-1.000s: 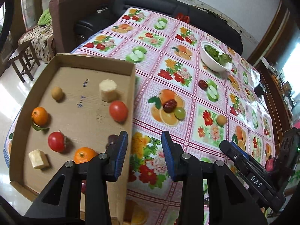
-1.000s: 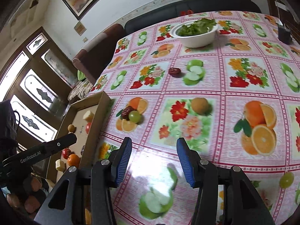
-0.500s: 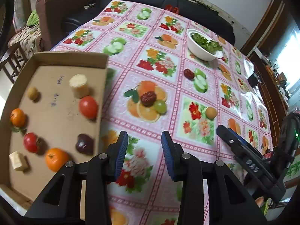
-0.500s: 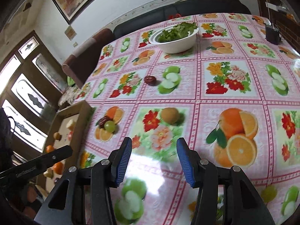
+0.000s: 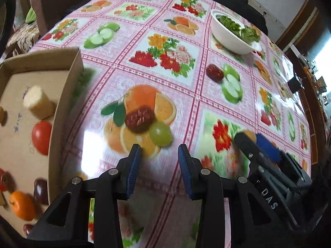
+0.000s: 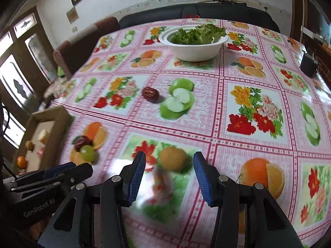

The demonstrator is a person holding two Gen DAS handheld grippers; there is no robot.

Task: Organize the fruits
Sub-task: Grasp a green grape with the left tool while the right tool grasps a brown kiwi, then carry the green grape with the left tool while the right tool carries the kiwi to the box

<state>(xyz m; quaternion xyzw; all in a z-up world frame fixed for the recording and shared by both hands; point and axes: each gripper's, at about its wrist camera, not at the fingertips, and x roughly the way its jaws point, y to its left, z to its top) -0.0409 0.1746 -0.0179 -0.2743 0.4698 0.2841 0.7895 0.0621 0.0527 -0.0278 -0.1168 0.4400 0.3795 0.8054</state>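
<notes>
Where both wrist views look down, a glossy tablecloth (image 5: 186, 95) printed with squares of fruit and flowers in a pink border is seen covering the whole table. At the left edge of the left wrist view a shallow cardboard tray (image 5: 62, 107) with raised walls is recorded, holding a pale ribbed cylinder (image 5: 38, 102), a smooth red tomato (image 5: 41, 137), an orange mandarin (image 5: 21, 205) and a dark date (image 5: 41, 190). At the upper right a white round bowl (image 5: 229, 39) filled with leafy greens is noted.

Loose fruit is found on the cloth. A wrinkled red date (image 5: 139, 118) and a smooth green grape (image 5: 161, 134), touching each other, lie at frame centre, just above and between the tips of the left gripper (image 5: 159, 153). Its blue-padded jaws are held partly apart with nothing between them, only bare cloth. A second date (image 5: 215, 72) lies further up, near the bowl.

In the right wrist view a round, dull brown fruit (image 6: 173, 158) is seen low in the frame, between the tips of the right gripper (image 6: 169, 162). Its jaws are closing, and the pads are not seen to press on the fruit. The left gripper's dark body is visible at lower left of that view.
</notes>
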